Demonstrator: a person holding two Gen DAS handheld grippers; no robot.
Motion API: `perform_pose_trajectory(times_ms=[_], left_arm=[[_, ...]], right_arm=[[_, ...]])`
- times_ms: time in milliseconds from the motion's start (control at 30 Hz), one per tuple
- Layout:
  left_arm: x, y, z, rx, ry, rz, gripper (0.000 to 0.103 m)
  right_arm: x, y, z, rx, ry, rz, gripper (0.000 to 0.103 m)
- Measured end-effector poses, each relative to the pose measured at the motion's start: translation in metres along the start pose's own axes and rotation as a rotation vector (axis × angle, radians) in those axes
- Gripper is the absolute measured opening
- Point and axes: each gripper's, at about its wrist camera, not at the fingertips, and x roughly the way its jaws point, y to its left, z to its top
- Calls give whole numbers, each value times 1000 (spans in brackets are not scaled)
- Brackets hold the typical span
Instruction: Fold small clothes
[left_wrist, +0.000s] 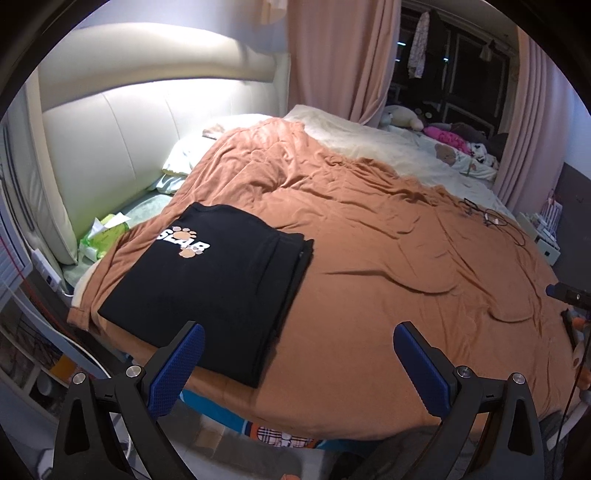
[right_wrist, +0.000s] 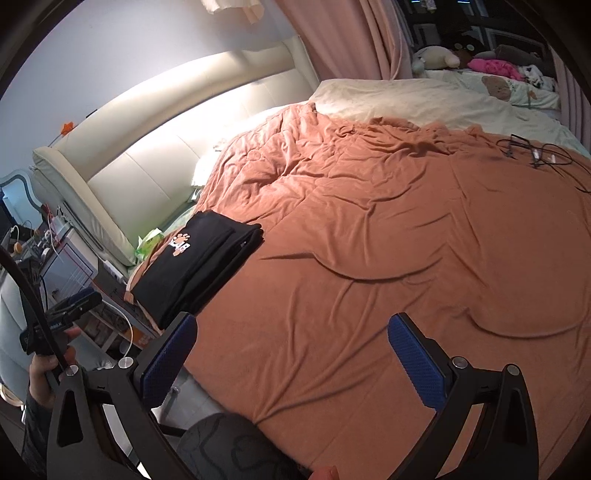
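A black folded garment (left_wrist: 221, 280) with a white and orange paw print logo lies flat on the orange bedspread (left_wrist: 388, 258), near the bed's left front corner. My left gripper (left_wrist: 299, 350) hangs open just in front of its near edge, with nothing between the blue pads. In the right wrist view the same black garment (right_wrist: 199, 266) lies far left on the orange bedspread (right_wrist: 388, 240). My right gripper (right_wrist: 291, 350) stands open above bare bedspread, right of the garment and apart from it. The left gripper (right_wrist: 70, 310) shows there at the left edge, held by a hand (right_wrist: 40, 373).
A cream padded headboard (left_wrist: 122, 147) runs behind the bed, with a green tissue pack (left_wrist: 107, 232) in the gap. Black cables (left_wrist: 491, 218) lie at the far right of the bedspread. Plush toys (left_wrist: 424, 125) and pink curtains (left_wrist: 332, 55) sit beyond. A knee (right_wrist: 229, 443) shows below.
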Motion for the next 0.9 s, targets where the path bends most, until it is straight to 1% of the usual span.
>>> perform_pose_trajectory(times_ms=[100, 167, 267, 367, 433, 600, 767, 900], left_arm=[[-21, -13, -13, 9, -25, -23, 102], [-31, -19, -21, 24, -41, -26, 102], [-46, -31, -33, 45, -61, -38, 102], [-61, -39, -44, 56, -83, -48, 102], [-73, -45, -51, 63, -109, -55, 102], [-96, -61, -71, 93, -156, -51, 102], [-111, -71, -90, 91, -179, -83, 103], [-120, -76, -100, 77, -194, -112, 102]], right_arm=[[-33, -1, -15, 2, -33, -29, 103], [-49, -3, -24, 15, -45, -27, 103], [-73, -3, -40, 15, -67, -52, 103], [-95, -3, -54, 21, -86, -58, 103], [-114, -3, -65, 18, -107, -71, 103], [-140, -4, -88, 11, -137, -93, 103], [-163, -8, -110, -3, -165, -117, 103], [-177, -5, -125, -25, -179, -158, 103]])
